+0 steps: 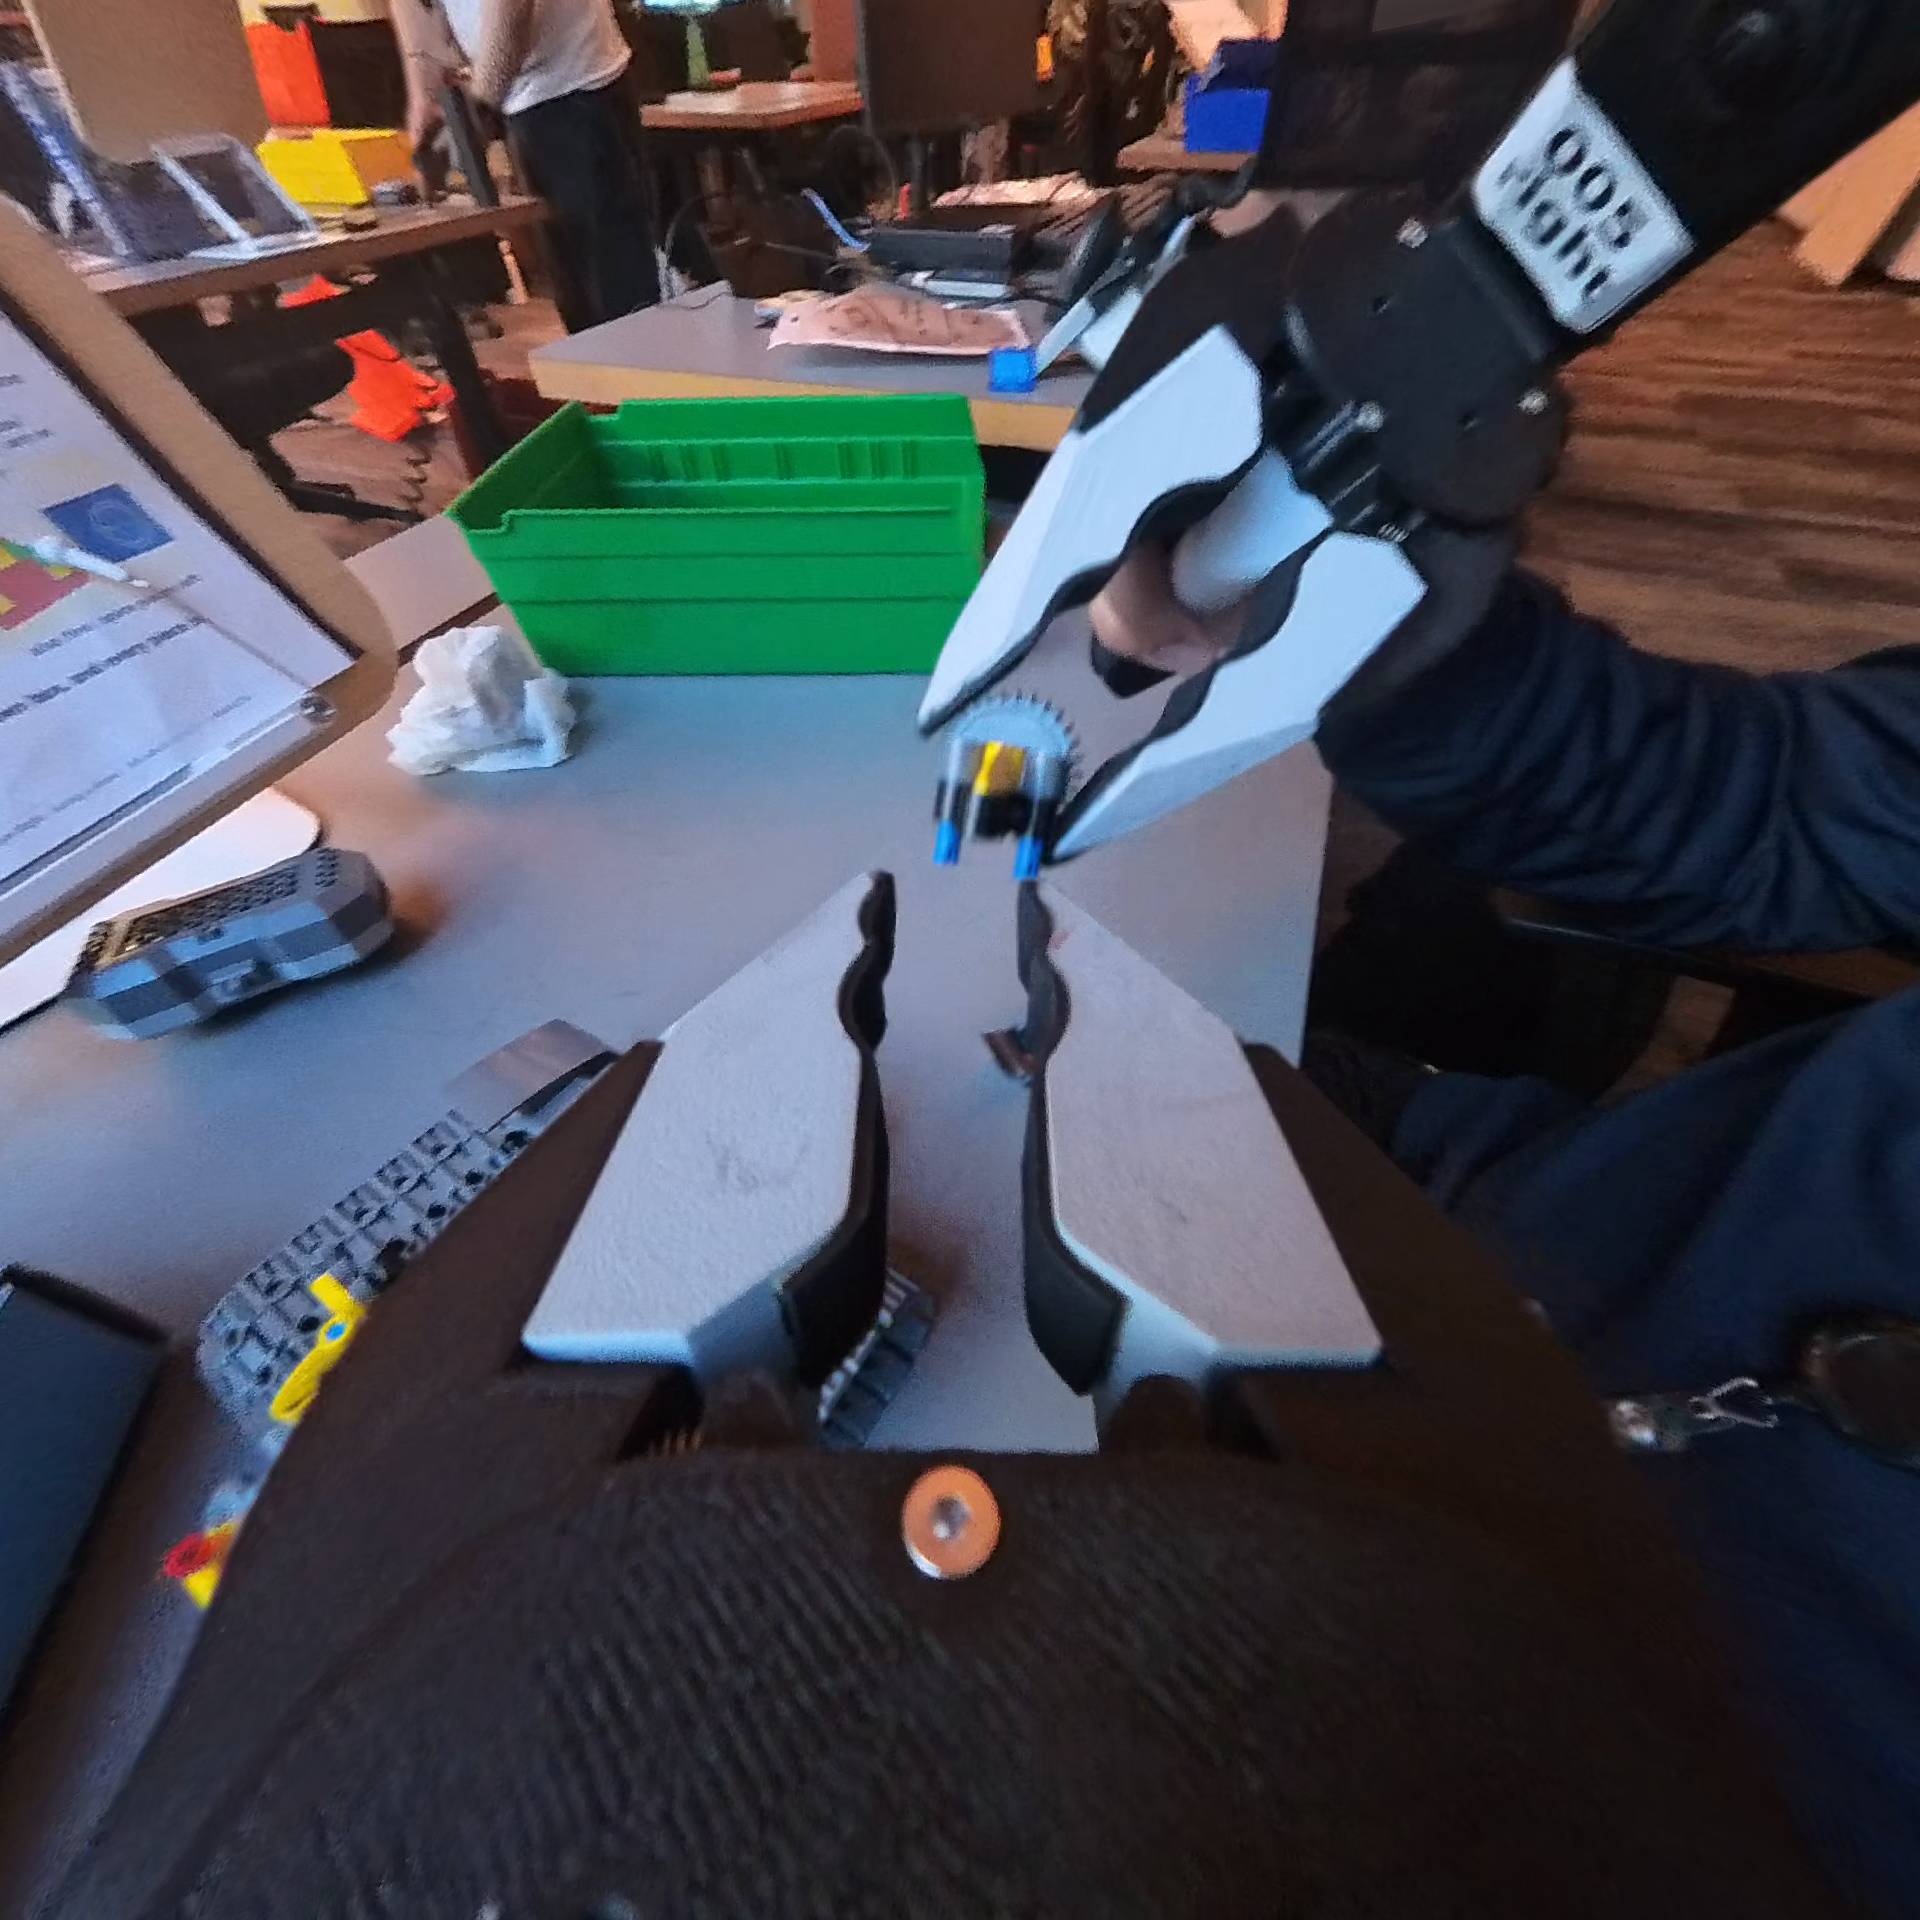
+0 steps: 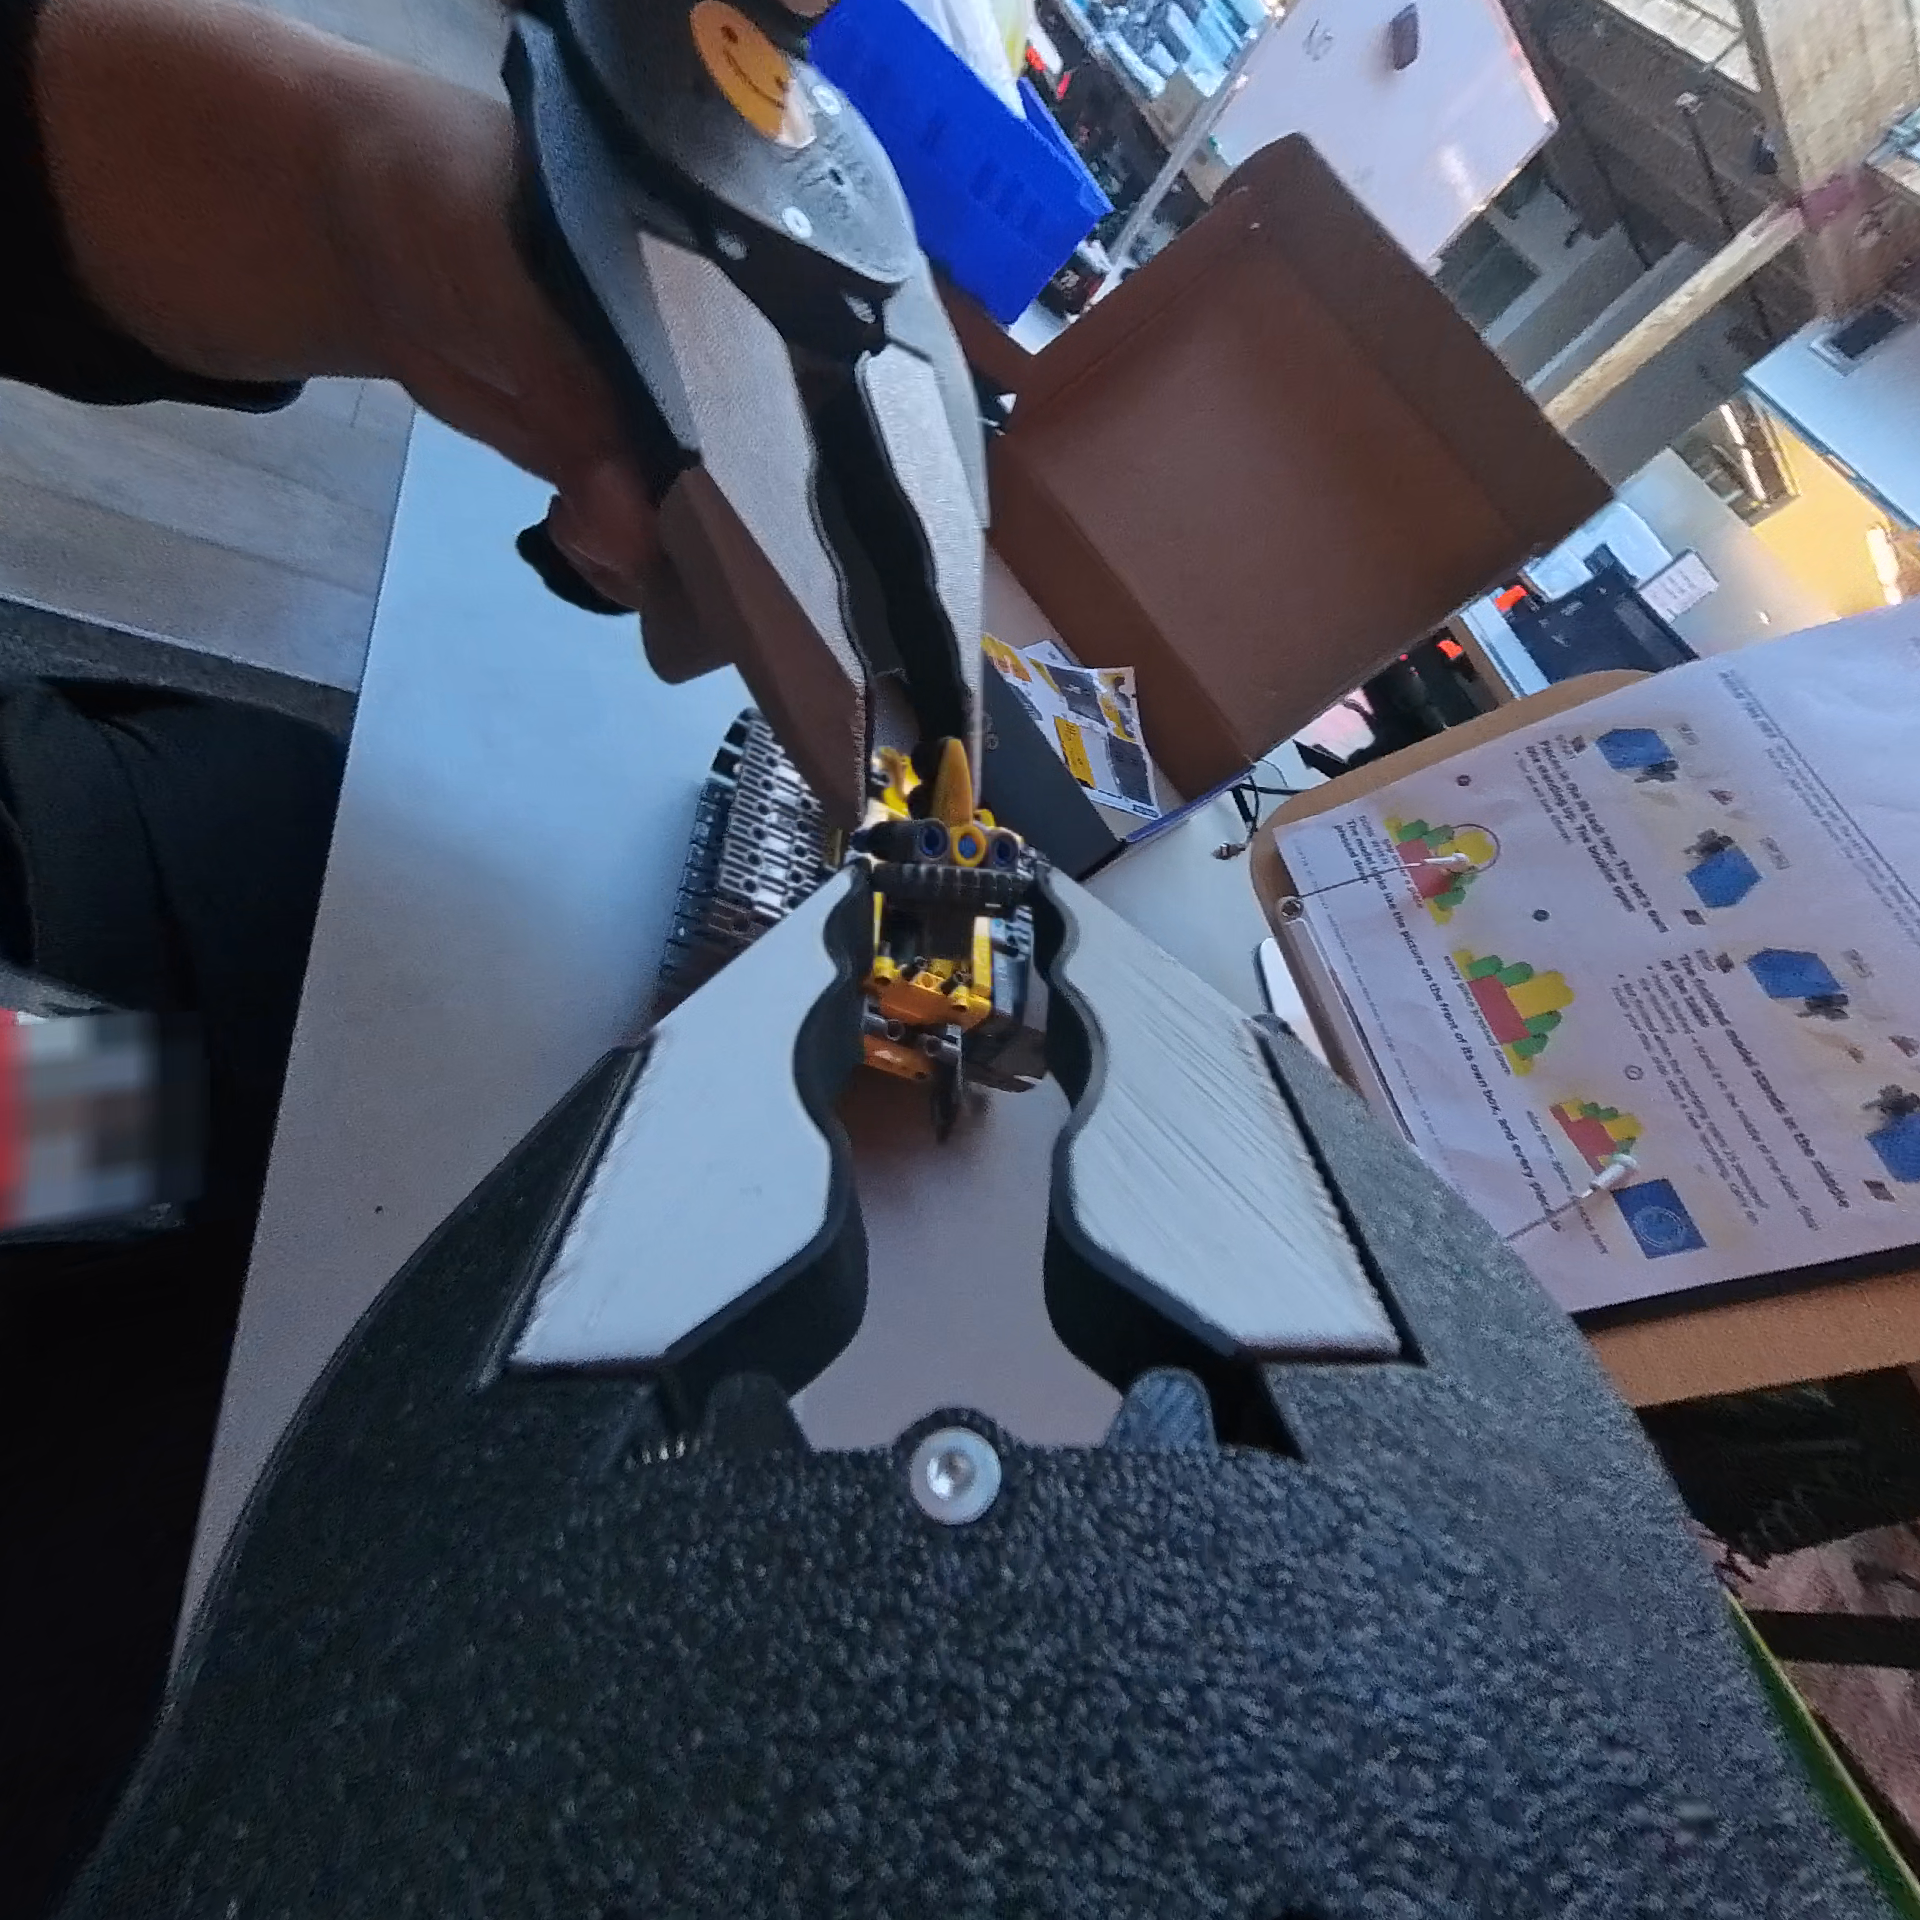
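Note:
My right gripper (image 2: 951, 883) is shut on a small toy-brick assembly (image 2: 930, 987) of yellow, black and grey parts with blue pins. In the left wrist view the right gripper (image 1: 992, 784) comes in from the upper right and holds the assembly (image 1: 1013, 727), which has a grey gear, above the grey table (image 1: 623, 831). My left gripper (image 1: 956, 888) sits just below and in front of the assembly. Its jaws are a little apart with nothing between them. In the right wrist view the left gripper (image 2: 920, 764) points down toward the assembly from above.
A green bin (image 1: 727, 540) stands at the back of the table, with a crumpled white tissue (image 1: 483, 707) beside it. A grey perforated device (image 1: 239, 935) and a grey brick structure (image 1: 343, 1247) lie at left. A tilted board with a printed sheet (image 2: 1610, 935) and a brown box (image 2: 1247, 468) stand nearby. The grippers are tip to tip, or close to it.

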Available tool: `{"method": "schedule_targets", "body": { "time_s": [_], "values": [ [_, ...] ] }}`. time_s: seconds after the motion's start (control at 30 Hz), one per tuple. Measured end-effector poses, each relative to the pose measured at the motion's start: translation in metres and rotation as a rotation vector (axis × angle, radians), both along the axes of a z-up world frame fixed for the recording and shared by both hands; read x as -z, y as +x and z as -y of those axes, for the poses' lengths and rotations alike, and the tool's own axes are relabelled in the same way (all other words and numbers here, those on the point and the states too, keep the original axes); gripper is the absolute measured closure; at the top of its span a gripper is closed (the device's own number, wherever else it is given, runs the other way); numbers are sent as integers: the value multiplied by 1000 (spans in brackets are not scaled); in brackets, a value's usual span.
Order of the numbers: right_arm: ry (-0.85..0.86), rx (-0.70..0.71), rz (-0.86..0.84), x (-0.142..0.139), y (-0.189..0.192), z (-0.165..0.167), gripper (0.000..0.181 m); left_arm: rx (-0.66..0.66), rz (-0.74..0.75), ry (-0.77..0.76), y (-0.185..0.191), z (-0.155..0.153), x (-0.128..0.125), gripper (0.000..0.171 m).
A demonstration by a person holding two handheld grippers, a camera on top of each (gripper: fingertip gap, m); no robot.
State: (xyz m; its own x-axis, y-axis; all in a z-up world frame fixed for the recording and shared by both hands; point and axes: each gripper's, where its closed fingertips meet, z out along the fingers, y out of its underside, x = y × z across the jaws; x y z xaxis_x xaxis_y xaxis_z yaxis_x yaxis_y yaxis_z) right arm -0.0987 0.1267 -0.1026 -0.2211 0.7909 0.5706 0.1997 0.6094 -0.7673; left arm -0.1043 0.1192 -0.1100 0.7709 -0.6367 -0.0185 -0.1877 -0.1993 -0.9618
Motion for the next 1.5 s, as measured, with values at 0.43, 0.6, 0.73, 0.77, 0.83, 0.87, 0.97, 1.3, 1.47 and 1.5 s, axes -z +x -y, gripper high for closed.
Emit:
{"method": "schedule_targets", "body": {
  "time_s": [0.43, 0.6, 0.73, 0.77, 0.83, 0.87, 0.97, 1.3, 1.47, 1.5],
  "values": [
    [-100, -11, -35, -10, 4, -5, 153, 8, 118, -5, 1, 3, -16, 135],
    [-66, -36, -6, -2, -1, 5, 153, 17, 115, 13, 4, 4, -17, 145],
    [-52, -51, 0, 1, -2, 10, 154, 45, 92, 12, 8, 7, -14, 164],
    [-54, -51, 4, 2, -2, 11, 153, 48, 88, 13, 9, 7, -13, 165],
    [-49, -51, 14, 4, -2, 10, 153, 61, 80, 23, 11, 8, -12, 166],
    [-49, -57, 17, 5, -2, 11, 153, 76, 79, 29, 13, 9, -12, 167],
    [-42, -67, 12, 4, -1, 13, 153, 86, 81, 49, 15, 11, -15, 167],
    [-58, -96, 7, 3, 0, 14, 153, 88, 57, 44, 15, 12, -16, 166],
    [-7, -142, -47, -7, 11, 19, 155, 126, 212, -17, 10, 13, -20, 166],
    [-9, -150, -61, -11, 13, 19, 160, 127, 231, -15, 9, 13, -22, 166]
  ]
}}
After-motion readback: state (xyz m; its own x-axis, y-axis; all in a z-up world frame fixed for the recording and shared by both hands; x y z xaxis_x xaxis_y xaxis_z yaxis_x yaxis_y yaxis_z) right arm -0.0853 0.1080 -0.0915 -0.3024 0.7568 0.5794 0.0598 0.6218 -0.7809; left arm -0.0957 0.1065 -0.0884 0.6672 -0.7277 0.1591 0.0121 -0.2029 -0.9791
